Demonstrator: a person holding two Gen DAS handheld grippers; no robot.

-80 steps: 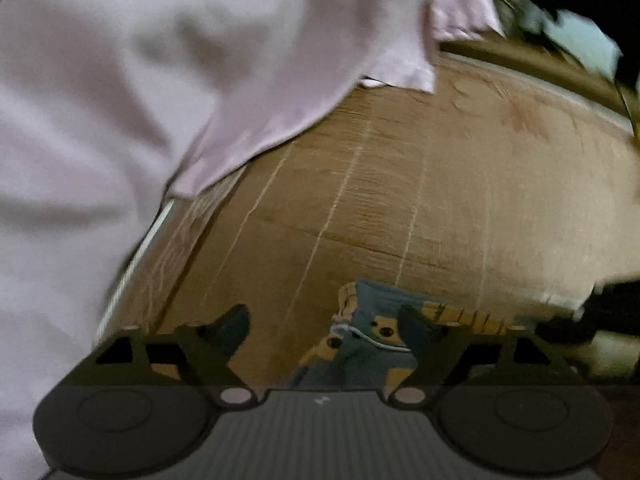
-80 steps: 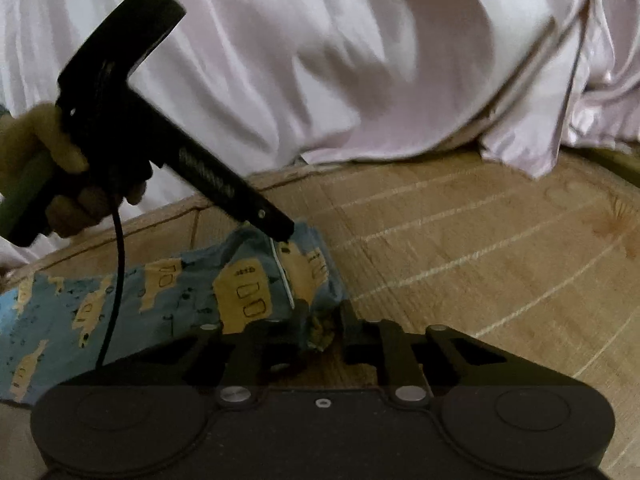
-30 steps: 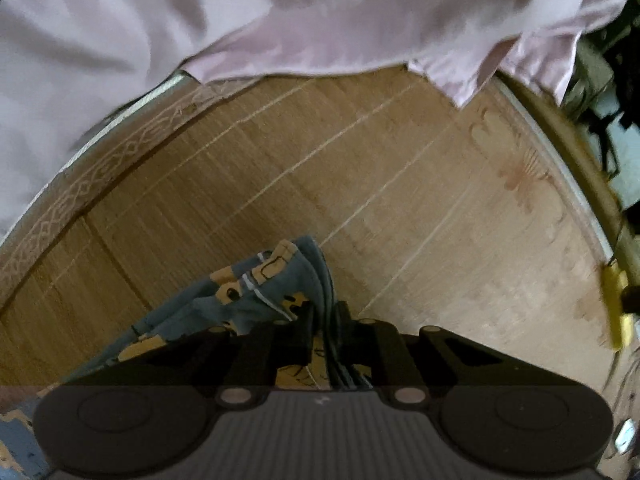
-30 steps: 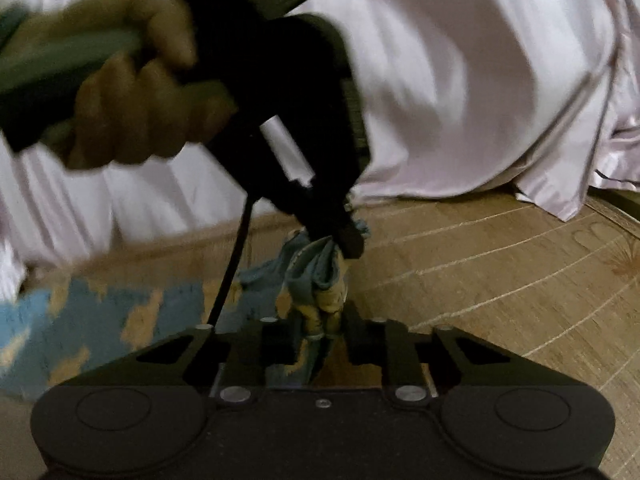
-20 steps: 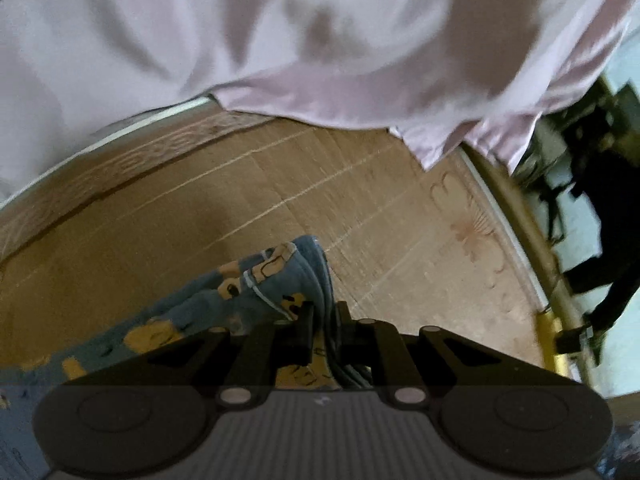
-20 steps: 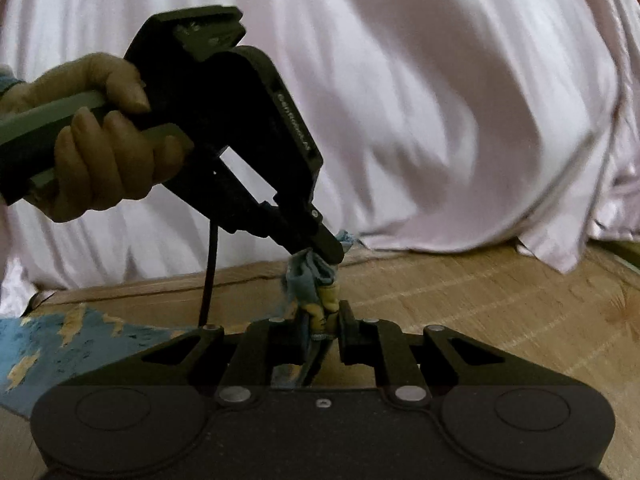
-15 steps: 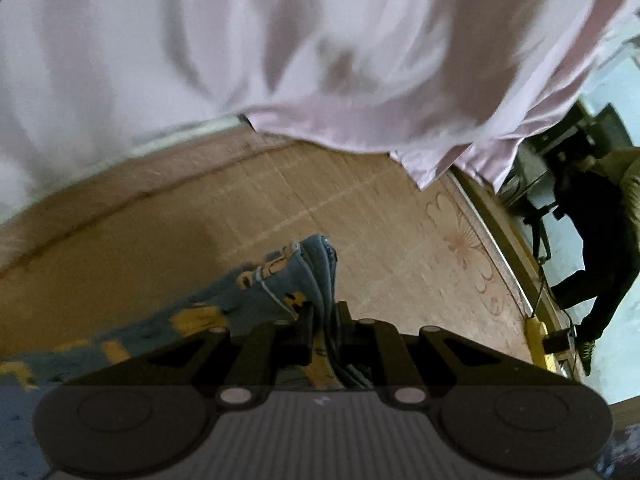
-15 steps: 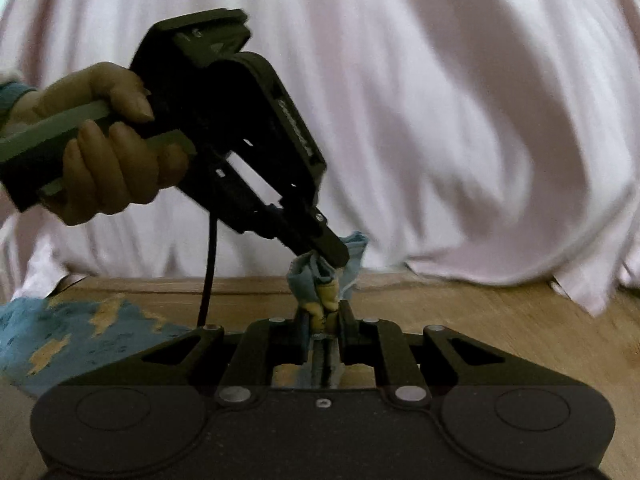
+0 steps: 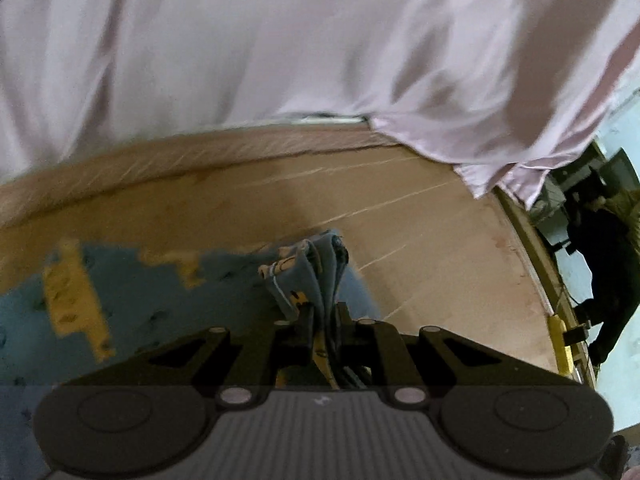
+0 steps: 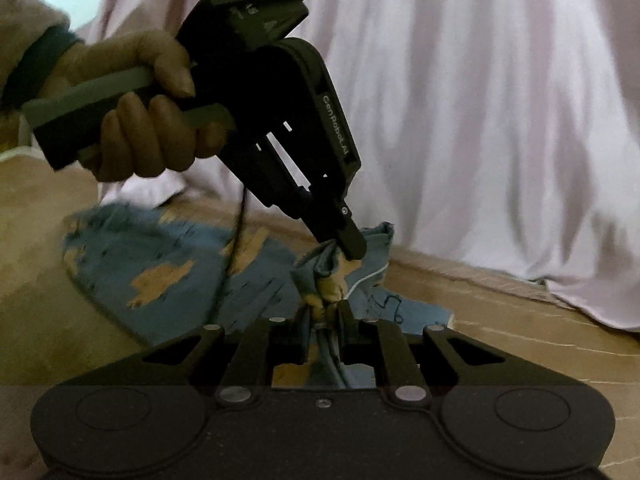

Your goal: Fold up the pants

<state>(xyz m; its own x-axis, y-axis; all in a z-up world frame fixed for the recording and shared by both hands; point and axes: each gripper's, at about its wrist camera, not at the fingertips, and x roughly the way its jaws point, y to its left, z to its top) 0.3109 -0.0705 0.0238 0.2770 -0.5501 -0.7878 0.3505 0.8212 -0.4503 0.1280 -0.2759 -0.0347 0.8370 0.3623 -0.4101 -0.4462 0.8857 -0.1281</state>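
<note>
The pants [image 9: 132,284] are blue with yellow patches and lie spread over a woven mat. My left gripper [image 9: 323,312] is shut on a bunched end of the pants [image 9: 316,268], lifted off the mat. In the right wrist view my right gripper [image 10: 325,312] is shut on the same bunch of the pants [image 10: 332,276], with the rest of the cloth [image 10: 160,256] trailing left. The left gripper [image 10: 352,246], held by a hand [image 10: 148,120], pinches that bunch just above my right fingertips.
A woven mat [image 9: 440,248] covers the floor, with a raised edge [image 9: 540,264] on the right. Pale pink sheeting [image 9: 280,60] hangs across the back in both views [image 10: 500,120]. A dark-clothed person [image 9: 608,264] stands beyond the mat's right edge. A black cable [image 10: 236,240] hangs from the left gripper.
Both grippers, shut on the bunched end, have swung left over the spread pants. More of the blue cloth now lies under and left of them.
</note>
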